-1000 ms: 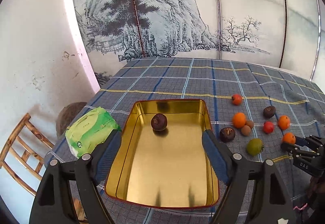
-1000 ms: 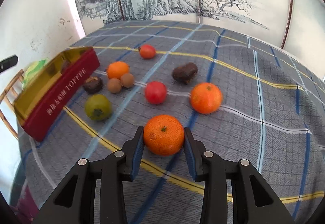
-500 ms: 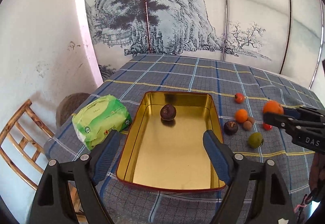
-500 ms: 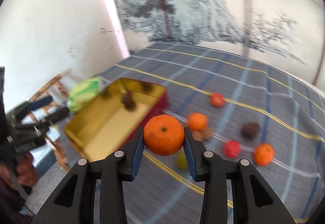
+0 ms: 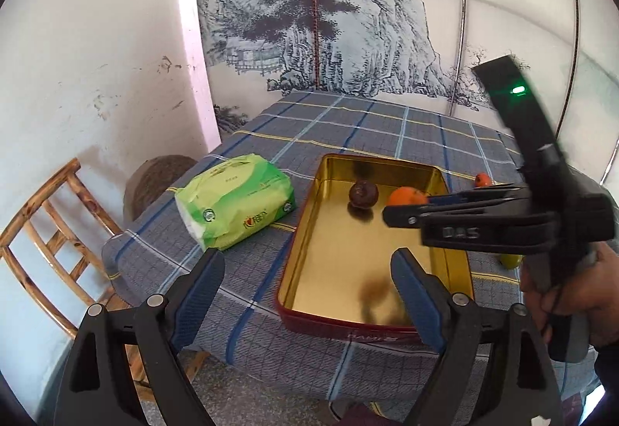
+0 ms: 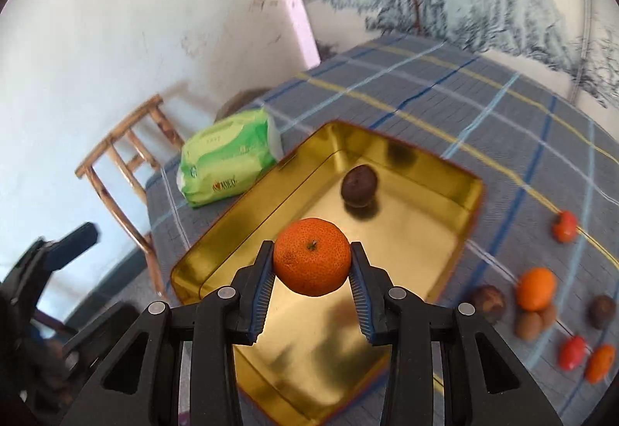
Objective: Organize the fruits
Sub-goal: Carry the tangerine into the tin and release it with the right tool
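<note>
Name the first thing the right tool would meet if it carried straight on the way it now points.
Most likely the gold floor of the open tin. The right tool, shut on the mandarin, points down into it, short of the dark brown fruit. Depth is hard to judge through the fisheye.

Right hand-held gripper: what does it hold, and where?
The right hand-held gripper holds an orange mandarin, its pads pressing on opposite sides, stem end up.
</note>
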`<state>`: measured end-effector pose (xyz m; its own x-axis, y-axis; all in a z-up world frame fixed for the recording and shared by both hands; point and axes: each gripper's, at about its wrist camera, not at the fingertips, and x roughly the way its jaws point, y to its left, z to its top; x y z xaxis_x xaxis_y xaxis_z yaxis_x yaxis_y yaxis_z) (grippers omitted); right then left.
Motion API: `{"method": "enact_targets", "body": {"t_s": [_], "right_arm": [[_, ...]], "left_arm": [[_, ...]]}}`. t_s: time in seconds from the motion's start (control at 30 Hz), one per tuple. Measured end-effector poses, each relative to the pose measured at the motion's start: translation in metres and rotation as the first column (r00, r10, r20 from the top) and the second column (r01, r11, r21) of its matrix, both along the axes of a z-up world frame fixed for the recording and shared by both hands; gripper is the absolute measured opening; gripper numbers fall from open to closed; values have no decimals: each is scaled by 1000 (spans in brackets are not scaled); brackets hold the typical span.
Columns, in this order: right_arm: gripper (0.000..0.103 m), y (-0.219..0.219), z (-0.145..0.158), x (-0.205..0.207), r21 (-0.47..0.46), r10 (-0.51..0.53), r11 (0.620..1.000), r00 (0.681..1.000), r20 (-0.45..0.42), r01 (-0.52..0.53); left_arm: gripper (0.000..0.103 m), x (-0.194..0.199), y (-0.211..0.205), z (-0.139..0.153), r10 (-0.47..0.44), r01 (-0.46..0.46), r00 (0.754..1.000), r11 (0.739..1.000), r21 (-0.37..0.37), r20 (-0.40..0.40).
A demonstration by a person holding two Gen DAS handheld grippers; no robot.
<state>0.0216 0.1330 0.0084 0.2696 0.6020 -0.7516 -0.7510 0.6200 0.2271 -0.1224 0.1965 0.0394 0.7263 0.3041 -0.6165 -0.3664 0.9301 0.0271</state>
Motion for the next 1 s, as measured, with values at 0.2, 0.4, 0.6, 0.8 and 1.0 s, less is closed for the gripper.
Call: {"method": "enact_targets", "body": {"t_s": [0.2,0.4,0.6,0.8,1.0], "right_arm": [[39,38,-25,20,-93,11,996,999,-41,-15],[39,55,-34,32,-130,-7,992,999,-53,0],[40,68,-37,40,-141,-28,990,998,-55,20],[40,62,-23,42,-66,-58,996,997,-42,55],[41,18,5,33,97,-93,991,995,-34,96]], "left_arm": [[89,-3,6,1,21,-21,1000,999,30,0],[89,-3,6,-2,20,-20,1000,999,37,-7],[89,-3,7,-7,11,-10,1000,999,31,-19],[90,-3,2,-8,-1,2,1000,999,45,-22],[90,-3,-3,-8,-15,16,1000,999,47,-27]]}}
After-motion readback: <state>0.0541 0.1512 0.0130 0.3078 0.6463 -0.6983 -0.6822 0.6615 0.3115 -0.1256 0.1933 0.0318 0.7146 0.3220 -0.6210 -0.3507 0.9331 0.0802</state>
